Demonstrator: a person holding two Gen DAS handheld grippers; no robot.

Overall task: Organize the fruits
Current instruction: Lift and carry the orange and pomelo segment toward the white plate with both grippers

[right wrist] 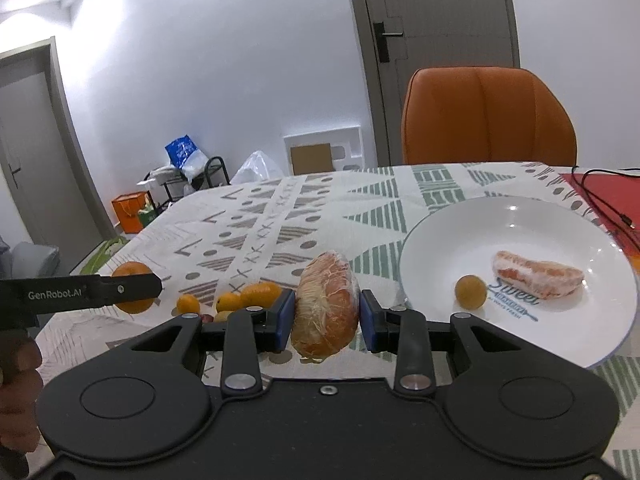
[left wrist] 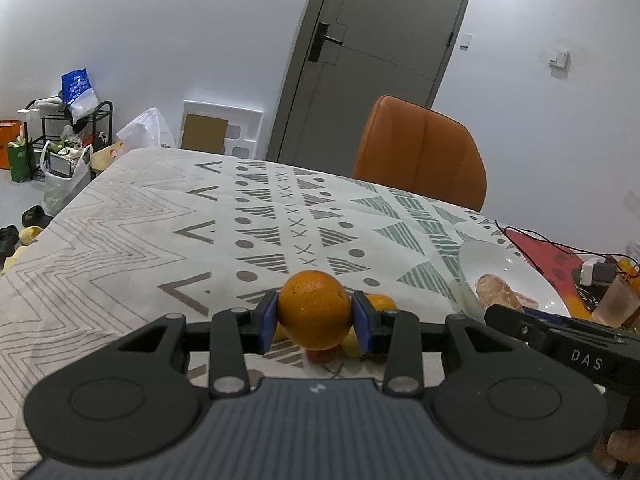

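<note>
My left gripper (left wrist: 314, 320) is shut on a round orange (left wrist: 314, 310) and holds it above the patterned tablecloth; it also shows in the right wrist view (right wrist: 132, 288). My right gripper (right wrist: 326, 316) is shut on a plastic-wrapped peeled citrus wedge (right wrist: 325, 306), held upright just left of the white plate (right wrist: 440, 232). The plate holds another wrapped wedge (right wrist: 538, 278) and a small round orange fruit (right wrist: 471, 291). Several small orange and yellow fruits (right wrist: 260, 294) lie on the cloth between the two grippers.
An orange chair (right wrist: 488, 116) stands at the table's far side. A red mat (right wrist: 600, 196) with black cables lies right of the plate. A plastic cup (left wrist: 614, 300) and small electronics (left wrist: 596, 270) sit at the right. Bags and a rack (left wrist: 68, 136) stand on the floor.
</note>
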